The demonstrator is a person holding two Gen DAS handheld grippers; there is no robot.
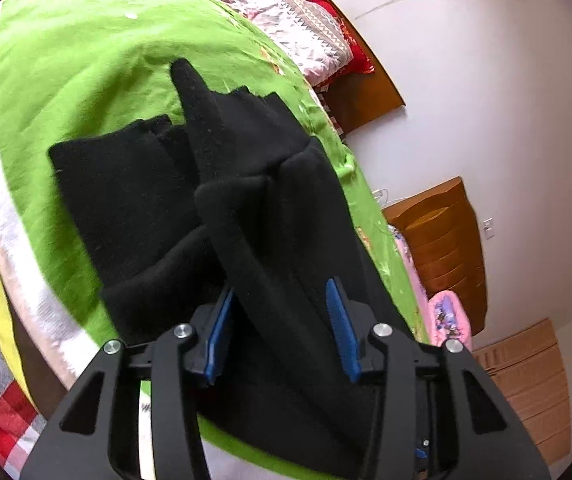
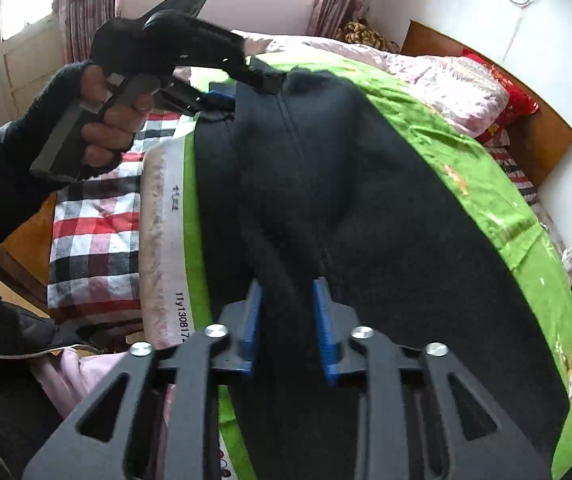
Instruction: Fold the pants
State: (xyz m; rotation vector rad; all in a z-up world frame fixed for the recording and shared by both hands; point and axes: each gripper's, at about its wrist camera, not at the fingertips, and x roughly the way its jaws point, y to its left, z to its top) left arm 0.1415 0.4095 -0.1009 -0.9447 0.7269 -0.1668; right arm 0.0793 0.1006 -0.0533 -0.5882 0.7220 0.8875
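Observation:
Black pants (image 1: 125, 200) lie on a bright green sheet (image 1: 65, 60), with one part folded over and raised in a ridge toward the camera. In the left wrist view my left gripper (image 1: 281, 288) has this ridge of black cloth between its blue pads (image 1: 342, 328), which close on it. The right wrist view shows the pants (image 2: 366, 200) spread wide over the sheet (image 2: 466, 152). My right gripper (image 2: 287, 283) is shut on a bunched fold at their near edge. At the far left edge of the pants, a gloved hand (image 2: 109, 120) holds the left gripper (image 2: 245, 90), which pinches the cloth.
The bed carries a pink quilt (image 2: 426, 76) at its head and a red, black and white checked blanket (image 2: 93, 220) along the left side. A wooden headboard (image 2: 542, 136), a wooden nightstand (image 1: 442, 248) and flattened cardboard (image 1: 526, 380) stand by the white wall.

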